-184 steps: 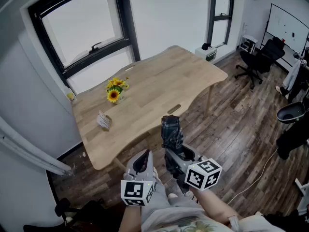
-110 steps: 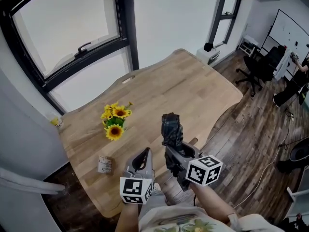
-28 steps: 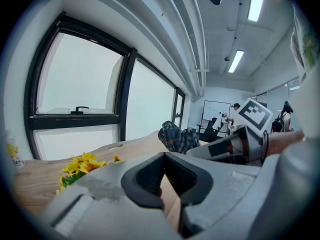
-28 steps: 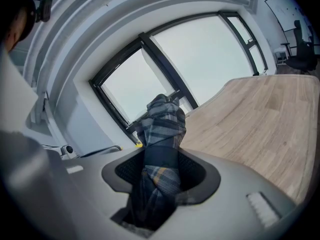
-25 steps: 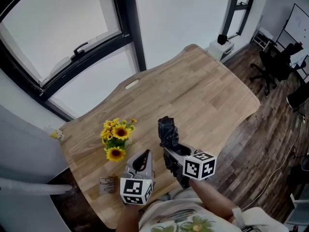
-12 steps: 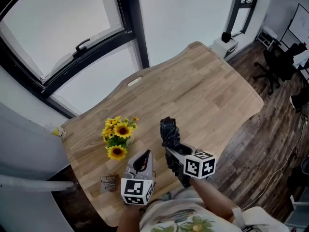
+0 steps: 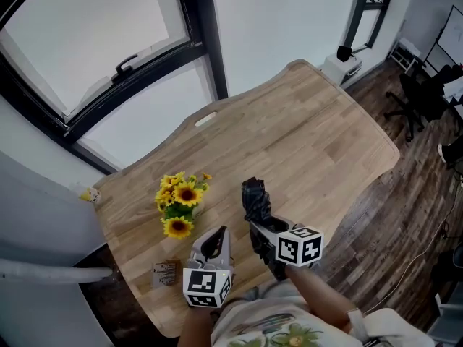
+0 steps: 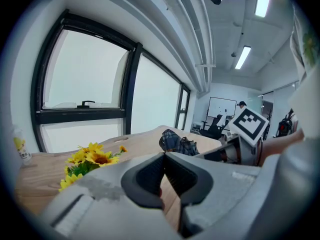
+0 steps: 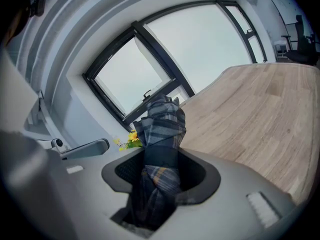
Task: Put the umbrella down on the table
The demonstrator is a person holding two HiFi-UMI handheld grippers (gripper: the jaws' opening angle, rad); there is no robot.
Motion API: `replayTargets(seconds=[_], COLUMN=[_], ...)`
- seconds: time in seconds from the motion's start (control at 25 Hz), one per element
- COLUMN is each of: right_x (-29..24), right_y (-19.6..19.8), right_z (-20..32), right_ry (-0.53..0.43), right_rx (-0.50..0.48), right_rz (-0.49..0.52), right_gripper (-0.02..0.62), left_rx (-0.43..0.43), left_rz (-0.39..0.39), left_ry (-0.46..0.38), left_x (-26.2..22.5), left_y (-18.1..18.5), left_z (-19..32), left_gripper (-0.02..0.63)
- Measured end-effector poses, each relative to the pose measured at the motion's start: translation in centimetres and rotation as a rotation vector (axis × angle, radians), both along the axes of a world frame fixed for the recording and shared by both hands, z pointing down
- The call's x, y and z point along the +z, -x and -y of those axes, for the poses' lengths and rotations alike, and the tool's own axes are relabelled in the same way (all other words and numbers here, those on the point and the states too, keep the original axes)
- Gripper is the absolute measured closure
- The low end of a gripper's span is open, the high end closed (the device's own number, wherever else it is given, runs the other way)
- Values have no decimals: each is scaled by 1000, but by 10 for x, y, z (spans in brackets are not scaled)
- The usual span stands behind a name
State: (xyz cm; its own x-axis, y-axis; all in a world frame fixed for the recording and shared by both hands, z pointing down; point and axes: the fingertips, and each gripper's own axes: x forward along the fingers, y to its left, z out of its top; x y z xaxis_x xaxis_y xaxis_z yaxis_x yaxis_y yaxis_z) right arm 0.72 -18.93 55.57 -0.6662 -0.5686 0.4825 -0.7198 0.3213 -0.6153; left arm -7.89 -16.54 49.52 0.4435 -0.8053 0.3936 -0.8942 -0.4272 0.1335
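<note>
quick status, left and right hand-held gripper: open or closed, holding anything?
Left hand-held gripper: closed, empty.
Right hand-held gripper: closed on the umbrella.

Office: whiteboard (image 8: 222, 107), swivel chair (image 7: 407, 100)

head view high over table (image 7: 311, 132), gripper views skimming it

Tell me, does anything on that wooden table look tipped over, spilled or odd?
Nothing stands out. The sunflowers stand upright near the left end of the table, nothing is spilled, and the folded plaid umbrella is clamped in the right gripper above it, not yet set down.
</note>
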Motion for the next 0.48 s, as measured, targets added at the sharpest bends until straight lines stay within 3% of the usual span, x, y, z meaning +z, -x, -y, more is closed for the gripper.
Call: replayTargets(seconds=[0.48], right_x=[18], right_y=[3], right_z=[2], right_ry=[43], right_rx=[-16], right_rz=[-22], right_gripper=[403], left_rx=[-5], left_rz=[0], left_ry=[25], left_x=[8], left_y=[4], left_z=[2], left_gripper=[601])
